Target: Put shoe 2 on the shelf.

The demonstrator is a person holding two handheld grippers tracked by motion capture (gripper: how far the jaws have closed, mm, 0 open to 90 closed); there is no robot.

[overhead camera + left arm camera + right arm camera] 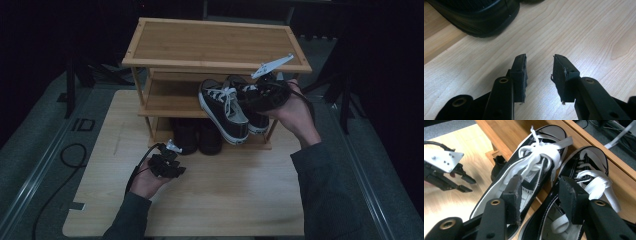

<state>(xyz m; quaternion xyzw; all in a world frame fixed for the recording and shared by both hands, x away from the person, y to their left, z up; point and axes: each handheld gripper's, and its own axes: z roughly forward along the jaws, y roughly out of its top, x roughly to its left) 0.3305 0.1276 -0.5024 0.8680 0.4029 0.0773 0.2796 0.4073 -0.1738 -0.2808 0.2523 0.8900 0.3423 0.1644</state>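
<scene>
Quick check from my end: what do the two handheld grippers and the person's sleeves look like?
Both grippers, left gripper and right gripper, are black with two blocky black jaws; brass-coloured rivets show at the joints. Each carries a grey three-cornered plate and trails a black cable. The sleeves are dark grey-green.

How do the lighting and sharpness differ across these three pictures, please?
High view: dim, surroundings nearly black, the three-tier bamboo shoe rack lit softly. Left gripper view: bright and sharp on the pale wooden tabletop. Right gripper view: the black-and-white canvas sneakers are crisp, and the far grey floor is soft.

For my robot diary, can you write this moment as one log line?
right hand-held gripper: shut on sneakers at rack | left hand-held gripper: open, over table
</scene>
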